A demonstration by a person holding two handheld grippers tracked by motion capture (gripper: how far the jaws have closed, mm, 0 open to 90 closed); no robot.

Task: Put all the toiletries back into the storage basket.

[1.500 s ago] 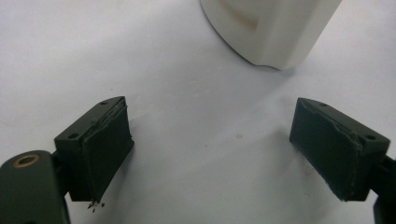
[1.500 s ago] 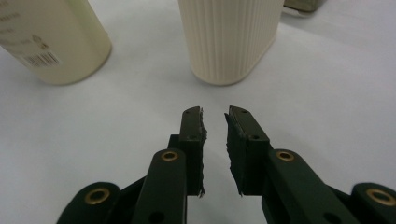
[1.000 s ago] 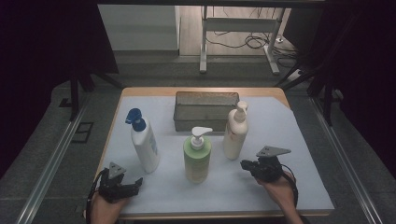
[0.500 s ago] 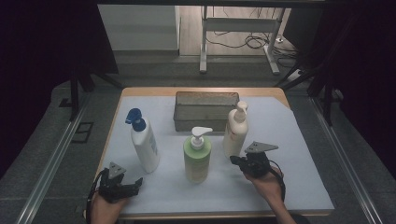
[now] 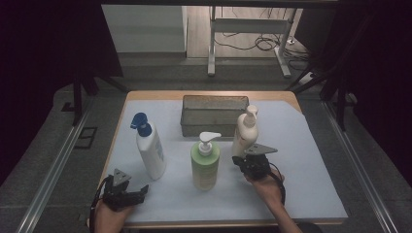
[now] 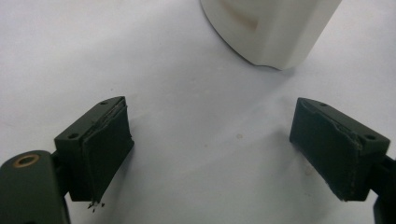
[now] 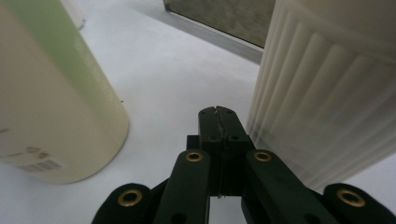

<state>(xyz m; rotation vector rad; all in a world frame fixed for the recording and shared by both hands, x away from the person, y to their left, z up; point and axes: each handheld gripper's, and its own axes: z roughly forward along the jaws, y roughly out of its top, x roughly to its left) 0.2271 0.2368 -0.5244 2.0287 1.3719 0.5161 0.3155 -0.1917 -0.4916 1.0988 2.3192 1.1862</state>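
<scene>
Cream pump bottle (image 5: 244, 133) stands upright on the white table cover (image 5: 311, 160), right of centre, just in front of the right end of the grey metal box (image 5: 214, 114). Body pale cream, tapering to a white pump head; in the right gripper view its side (image 7: 327, 102) shows vertical ribbing from shoulder to base.

Right gripper (image 5: 239, 161) sits low at the foot of this bottle, on its near side. Jaws pressed fully together, nothing between them; in its own view the closed tips (image 7: 218, 114) point into the gap between the cream bottle and the green bottle (image 7: 51, 102). Whether the tips touch the cream bottle: cannot tell.

Green pump bottle (image 5: 205, 162) stands upright at table centre, near edge side, white pump on top, just left of the right gripper. A barcode label is visible low on its side in the right gripper view. It flanks the gap on one side, the cream bottle on the other.

White bottle with blue pump (image 5: 149, 148) stands upright on the left, well apart from the cream bottle.

Left gripper (image 5: 138, 191) rests near the front left edge of the table. Jaws spread wide, empty; the base of the white bottle (image 6: 271, 28) stands ahead of them, not touched.
</scene>
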